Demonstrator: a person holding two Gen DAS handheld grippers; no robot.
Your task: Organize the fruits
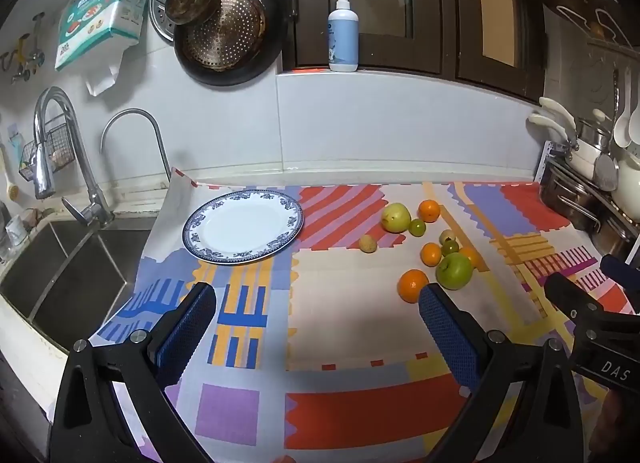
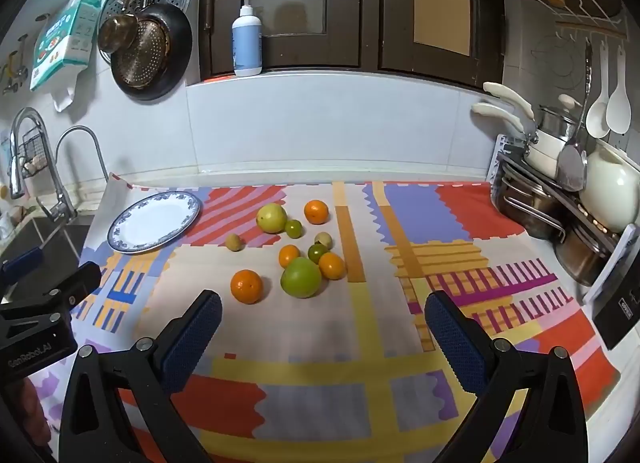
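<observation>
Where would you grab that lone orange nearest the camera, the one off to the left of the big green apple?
Across its widest middle, coming down from above and the near side. The orange is round and sits apart on the mat, with bare space on its left and front; the green apple crowds only its right. The open right tool is probably closest.

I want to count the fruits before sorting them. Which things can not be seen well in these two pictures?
- Orange, left view: mostly hidden behind the green apple.
- Small pale fruits, both views: too small to name.
- Sink, left view: cut off by the edge.
- Pots, right view: overlapping each other, so no sure count.
</observation>
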